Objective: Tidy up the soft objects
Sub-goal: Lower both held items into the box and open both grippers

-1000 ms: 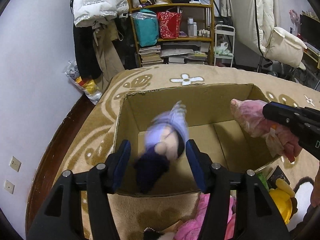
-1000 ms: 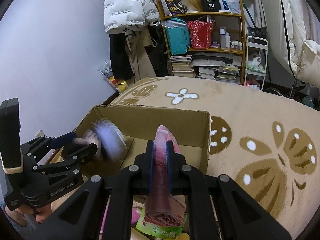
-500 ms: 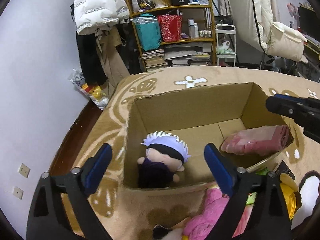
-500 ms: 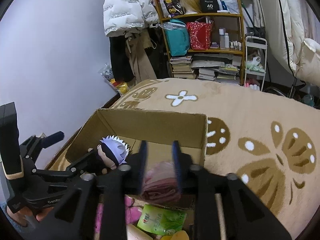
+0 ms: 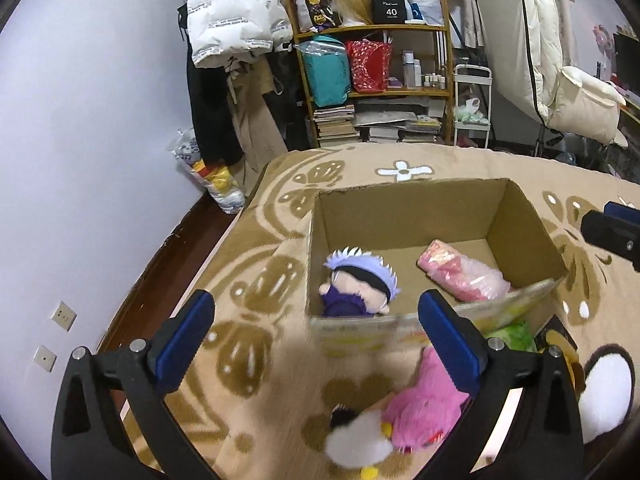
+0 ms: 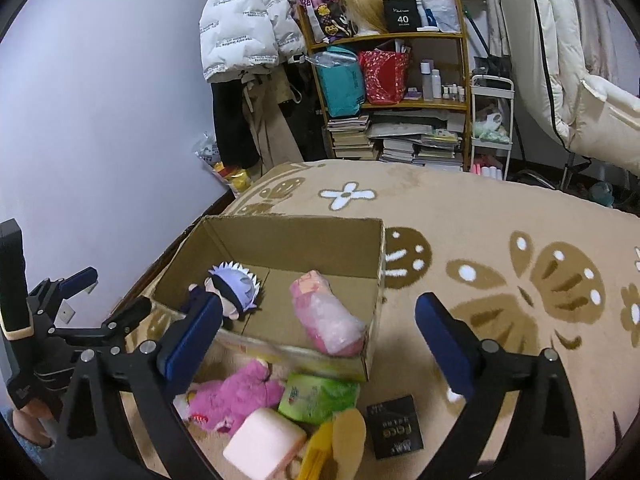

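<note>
Doll [image 5: 358, 280] and pink pack [image 5: 460, 272] sit in the box [image 5: 400, 208]; both grippers [image 5: 316, 332] [image 6: 318, 330] opening wide, empty; pink plush [image 6: 236, 396] looks next.

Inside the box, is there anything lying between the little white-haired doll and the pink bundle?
No. Between the doll and the pink bundle only bare cardboard box floor shows, clearest in the right wrist view.
</note>
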Demonstrator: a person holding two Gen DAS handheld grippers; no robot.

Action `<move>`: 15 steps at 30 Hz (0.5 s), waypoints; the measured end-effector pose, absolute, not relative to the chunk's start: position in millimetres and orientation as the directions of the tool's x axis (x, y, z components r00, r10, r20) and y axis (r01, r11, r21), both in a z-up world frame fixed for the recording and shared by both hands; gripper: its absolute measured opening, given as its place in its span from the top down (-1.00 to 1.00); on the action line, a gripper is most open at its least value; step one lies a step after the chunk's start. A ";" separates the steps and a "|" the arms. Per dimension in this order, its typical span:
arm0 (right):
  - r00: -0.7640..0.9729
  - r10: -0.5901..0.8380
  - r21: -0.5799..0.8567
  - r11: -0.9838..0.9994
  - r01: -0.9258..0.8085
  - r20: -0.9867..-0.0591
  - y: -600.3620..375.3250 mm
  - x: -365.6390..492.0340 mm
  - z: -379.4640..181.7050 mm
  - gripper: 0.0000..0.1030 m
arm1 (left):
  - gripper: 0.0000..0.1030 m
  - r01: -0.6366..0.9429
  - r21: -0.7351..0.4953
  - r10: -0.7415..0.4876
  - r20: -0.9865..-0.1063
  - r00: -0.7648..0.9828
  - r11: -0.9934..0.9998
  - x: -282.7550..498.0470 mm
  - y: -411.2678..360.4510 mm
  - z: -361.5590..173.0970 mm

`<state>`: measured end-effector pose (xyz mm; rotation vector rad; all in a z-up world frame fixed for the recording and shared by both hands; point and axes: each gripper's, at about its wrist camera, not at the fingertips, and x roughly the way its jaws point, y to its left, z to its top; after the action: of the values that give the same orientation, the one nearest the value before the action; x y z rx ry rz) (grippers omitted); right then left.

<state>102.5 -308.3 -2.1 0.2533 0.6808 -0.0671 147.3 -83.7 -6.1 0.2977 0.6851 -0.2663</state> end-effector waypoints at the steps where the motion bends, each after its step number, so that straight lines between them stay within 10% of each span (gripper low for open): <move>1: 0.775 0.016 0.205 0.968 0.146 -0.631 -307.4 97.7 -0.8 -0.97 | -0.96 0.335 0.185 -0.139 -0.654 0.743 0.924 143.4 -81.6 -6.1; 15: 0.750 0.017 0.212 0.963 0.166 -0.661 -299.1 49.7 -8.0 -0.97 | -0.96 0.279 0.188 -0.078 -0.685 0.724 0.942 101.5 -56.1 -7.8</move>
<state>49.7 -299.1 -8.0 0.2660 0.7199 -0.0825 101.5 -56.1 -7.8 0.2886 0.7368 -0.1998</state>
